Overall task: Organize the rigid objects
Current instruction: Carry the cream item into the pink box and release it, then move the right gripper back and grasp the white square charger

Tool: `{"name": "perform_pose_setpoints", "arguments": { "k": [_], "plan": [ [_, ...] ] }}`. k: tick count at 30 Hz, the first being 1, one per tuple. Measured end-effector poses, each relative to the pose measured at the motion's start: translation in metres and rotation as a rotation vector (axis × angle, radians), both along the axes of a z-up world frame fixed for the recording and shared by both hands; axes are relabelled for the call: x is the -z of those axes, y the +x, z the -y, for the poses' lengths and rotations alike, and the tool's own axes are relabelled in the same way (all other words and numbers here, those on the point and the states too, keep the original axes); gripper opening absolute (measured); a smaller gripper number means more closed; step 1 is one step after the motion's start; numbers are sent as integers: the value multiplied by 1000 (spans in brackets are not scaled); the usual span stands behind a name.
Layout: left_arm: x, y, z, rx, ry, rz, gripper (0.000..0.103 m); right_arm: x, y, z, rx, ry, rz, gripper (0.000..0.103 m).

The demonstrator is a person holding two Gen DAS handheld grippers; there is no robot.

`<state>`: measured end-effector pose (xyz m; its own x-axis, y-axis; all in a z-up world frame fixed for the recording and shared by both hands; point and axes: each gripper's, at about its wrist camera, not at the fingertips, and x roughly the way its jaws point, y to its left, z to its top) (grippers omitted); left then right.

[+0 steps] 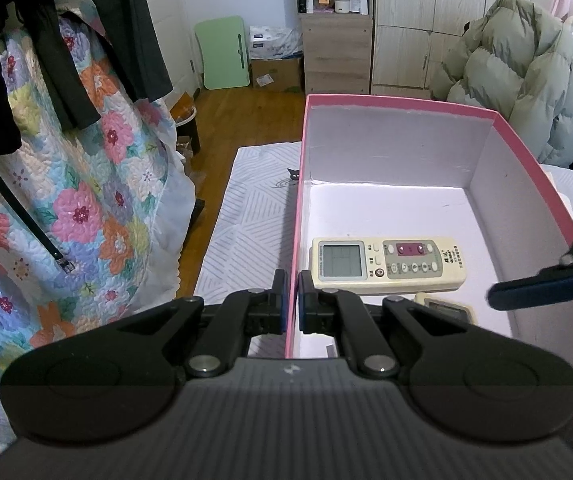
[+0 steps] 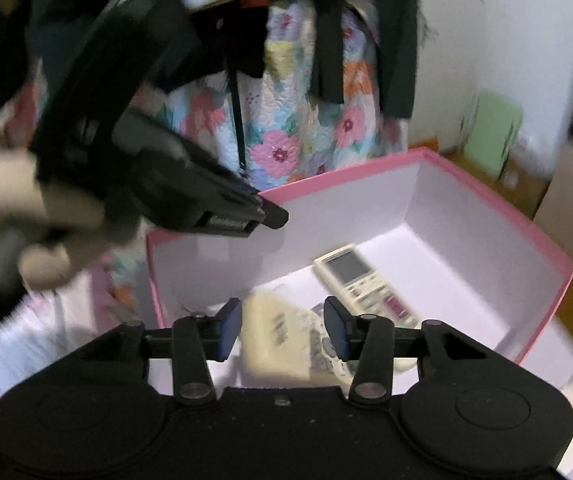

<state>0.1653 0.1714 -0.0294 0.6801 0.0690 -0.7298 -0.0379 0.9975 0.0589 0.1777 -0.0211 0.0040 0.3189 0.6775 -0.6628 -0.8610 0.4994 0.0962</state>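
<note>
Two remote controls already lie inside the pink box (image 1: pixel 526 148): one remote (image 1: pixel 386 265) flat on its floor, a second remote (image 2: pixel 282 340) below the right gripper (image 2: pixel 282 330), whose fingers are open and hold nothing. The left gripper (image 1: pixel 293 300) pinches the box wall. I see nothing left outside. The box stands on a striped cloth (image 1: pixel 246 220) over a wooden floor (image 1: pixel 246 112), with a floral quilt (image 1: pixel 86 200) just beside.

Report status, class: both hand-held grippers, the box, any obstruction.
Left hand-held gripper shut on pink box wall. Right hand-held gripper open over second remote. First remote lies inside. Nothing obstructing.
</note>
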Motion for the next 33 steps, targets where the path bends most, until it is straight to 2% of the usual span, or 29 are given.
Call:
{"name": "perform_pose_setpoints", "arguments": {
  "k": [5, 7, 9, 13, 17, 19, 22, 27, 33],
  "plan": [
    [1, 0, 0, -3, 2, 2, 4, -15, 13, 48, 128, 212, -178, 51],
    [1, 0, -1, -4, 3, 2, 5, -20, 13, 75, 204, 286, -209, 52],
    [1, 0, -1, -4, 0, 1, 5, -23, 8, 98, 272, 312, -199, 53],
    [2, -1, -1, -7, 0, -1, 5, -19, 0, 136, 408, 293, -176, 55],
    [2, -1, -2, -19, -10, 1, 5, 0, 6, 167, 538, 265, -220, 55],
    [1, -1, -3, -20, -12, 0, 5, 10, 9, 179, 597, 242, -214, 55],
    [1, 0, -3, -21, -13, -6, 5, 28, 17, 194, 665, 256, -263, 55],
    [1, 0, -3, -19, 0, -9, 5, 60, 29, 206, 714, 276, -379, 55],
    [1, 0, -2, -20, 5, -12, 5, 88, 30, 179, 693, 198, -400, 55]
  ]
}}
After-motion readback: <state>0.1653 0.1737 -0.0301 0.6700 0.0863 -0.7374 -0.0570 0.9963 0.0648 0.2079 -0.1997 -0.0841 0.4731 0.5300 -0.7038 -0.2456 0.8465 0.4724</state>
